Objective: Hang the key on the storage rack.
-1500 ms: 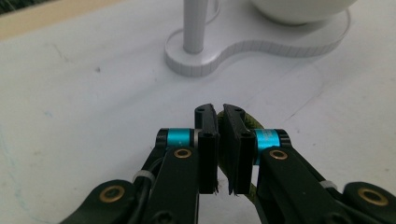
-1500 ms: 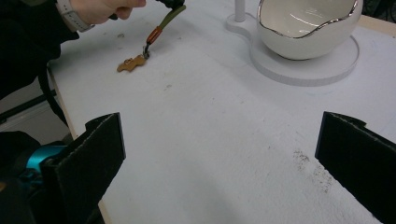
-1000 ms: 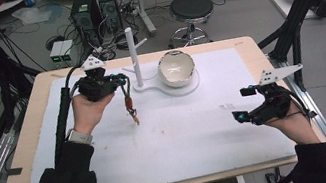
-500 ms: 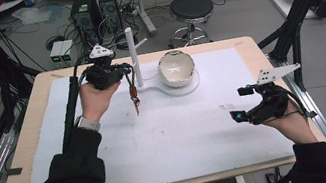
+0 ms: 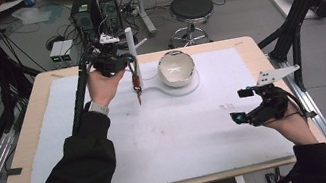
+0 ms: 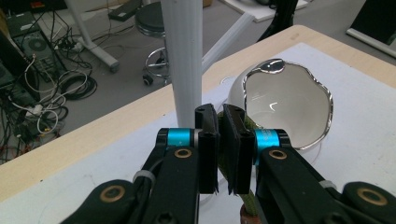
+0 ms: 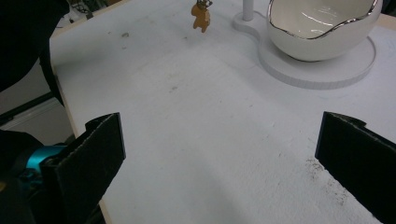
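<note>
A keyring with a green strap (image 5: 132, 69) and a small orange charm (image 5: 136, 81) is held by the left gripper (image 5: 126, 63), whose fingers (image 6: 208, 140) are pressed together on the strap; in the left gripper view the green band is seen pinched between the two black pads, with the white post (image 6: 187, 56) standing directly behind them. The keyring hangs clear of the counter (image 5: 18, 147), its charm dangling just in front of the post's foot and beside the white bowl (image 5: 176, 68) that sits on the same white stand (image 5: 190, 86). In the right gripper view the charm (image 7: 201, 17) is seen hanging free above the white mat (image 7: 210, 140), not resting on it. The pick-up is therefore judged to be done and the carry to the stand nearly so: the strap has been brought up against the post but is not yet looped over it, nor does any part of it lie in the bowl. What appears to be left is to place the loop on the stand, whether over the top of the post or on a peg that cannot be made out, and then to let go and draw the hand back. The right gripper (image 5: 242, 105) is held low over the near right part of the counter, well apart from the stand, with its fingers (image 7: 100, 149) spread wide and nothing between them; it is judged to have no part in this step.
</note>
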`<action>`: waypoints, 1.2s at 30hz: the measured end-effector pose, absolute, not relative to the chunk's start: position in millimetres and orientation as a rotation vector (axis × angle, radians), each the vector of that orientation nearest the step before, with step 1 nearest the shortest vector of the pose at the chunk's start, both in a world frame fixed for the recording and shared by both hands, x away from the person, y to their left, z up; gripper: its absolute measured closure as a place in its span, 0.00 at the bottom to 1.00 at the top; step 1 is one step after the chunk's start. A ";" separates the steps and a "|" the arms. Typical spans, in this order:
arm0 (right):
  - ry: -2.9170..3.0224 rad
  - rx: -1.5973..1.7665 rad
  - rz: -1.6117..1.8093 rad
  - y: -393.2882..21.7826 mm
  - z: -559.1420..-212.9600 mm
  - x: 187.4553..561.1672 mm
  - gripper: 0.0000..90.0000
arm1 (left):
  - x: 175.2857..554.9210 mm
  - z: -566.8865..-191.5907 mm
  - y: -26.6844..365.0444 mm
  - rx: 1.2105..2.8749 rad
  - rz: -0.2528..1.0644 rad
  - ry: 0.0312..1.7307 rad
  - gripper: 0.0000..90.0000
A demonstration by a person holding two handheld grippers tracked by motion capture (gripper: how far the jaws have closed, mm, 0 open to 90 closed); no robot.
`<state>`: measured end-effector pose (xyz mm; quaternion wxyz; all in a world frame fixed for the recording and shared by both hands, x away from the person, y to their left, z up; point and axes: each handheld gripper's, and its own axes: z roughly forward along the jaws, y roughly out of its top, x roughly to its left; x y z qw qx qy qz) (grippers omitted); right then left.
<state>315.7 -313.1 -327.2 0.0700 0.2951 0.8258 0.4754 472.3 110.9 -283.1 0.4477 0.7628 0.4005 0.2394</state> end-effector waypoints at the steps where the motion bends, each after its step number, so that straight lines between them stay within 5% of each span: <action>1: 2.485 0.889 1.430 -313.1 -327.2 315.6 0.01 | 473.0 -283.7 109.8 1.890 0.592 0.993 0.94; 21: 2.480 0.914 1.430 -319.5 -331.1 315.5 0.01 | 483.3 -298.4 97.7 1.944 0.698 1.023 0.92; 28: 2.486 0.921 1.434 -320.1 -331.4 315.5 0.01 | 483.8 -295.1 112.0 1.869 0.621 1.118 0.48; 29: 2.486 0.921 1.434 -320.1 -331.4 315.5 0.01 | 482.0 -294.1 115.3 1.855 0.599 1.105 0.48; 30: 2.479 0.918 1.437 -320.7 -330.6 315.6 0.01 | 480.1 -293.2 118.8 1.842 0.558 1.082 0.32; 36: 2.446 0.920 1.451 -321.1 -327.6 317.3 0.01 | 461.2 -289.8 130.7 1.817 0.341 0.987 0.08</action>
